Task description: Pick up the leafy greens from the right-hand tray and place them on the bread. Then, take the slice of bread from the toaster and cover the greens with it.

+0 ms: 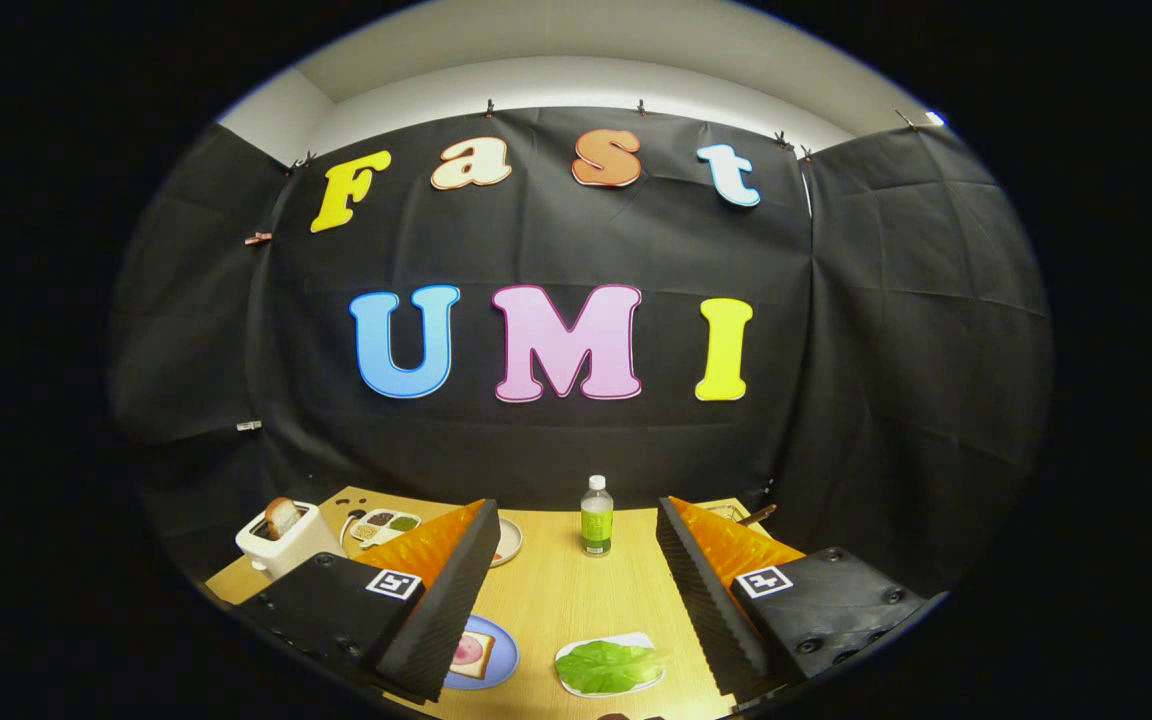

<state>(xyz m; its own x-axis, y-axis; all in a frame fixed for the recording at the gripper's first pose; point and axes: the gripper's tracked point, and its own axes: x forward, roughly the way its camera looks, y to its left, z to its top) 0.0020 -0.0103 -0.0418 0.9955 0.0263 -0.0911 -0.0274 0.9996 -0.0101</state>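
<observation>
My gripper (576,590) hangs open above the wooden table (556,590), its fingers wide apart with nothing between them. Between the fingers, near me, the leafy greens (608,666) lie on a white tray (636,642). Left of that, by the left finger (446,600), a slice of bread topped with a pink slice (472,655) rests on a blue plate (504,650). A white toaster (281,542) stands at the table's far left with a slice of bread (283,516) sticking up out of it.
A small bottle with a green label (596,516) stands upright at the back middle of the table. A compartment tray of foods (386,526) lies behind the left finger, with a round plate (508,540) beside it. Something partly hidden sits behind the right finger.
</observation>
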